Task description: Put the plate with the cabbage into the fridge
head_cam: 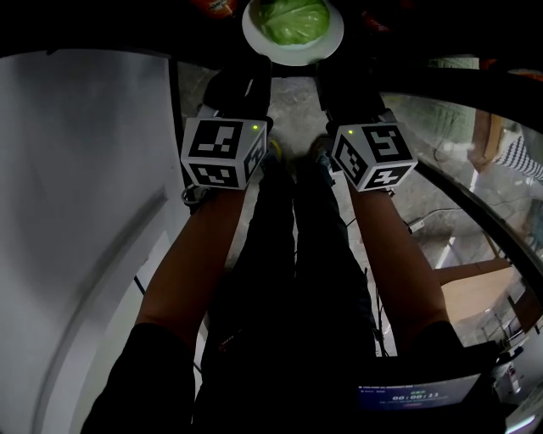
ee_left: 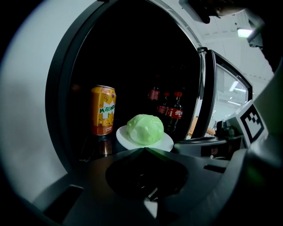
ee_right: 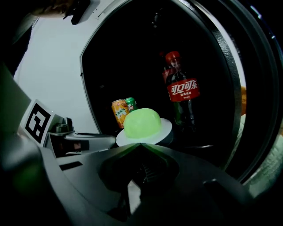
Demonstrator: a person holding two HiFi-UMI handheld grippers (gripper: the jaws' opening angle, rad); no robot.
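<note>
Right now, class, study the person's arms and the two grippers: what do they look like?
The left gripper and right gripper are dark grey moulded bodies narrowing to a wedge. Each carries a white cube with black square markers and a small green light. The person wears dark short sleeves, forearms bare.

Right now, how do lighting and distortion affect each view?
Head view: dim, fisheye-curved, only plate and cabbage bright. Left gripper view: fridge interior nearly black, ceiling light glares top right. Right gripper view: dark too, cabbage glows overexposed green.
</note>
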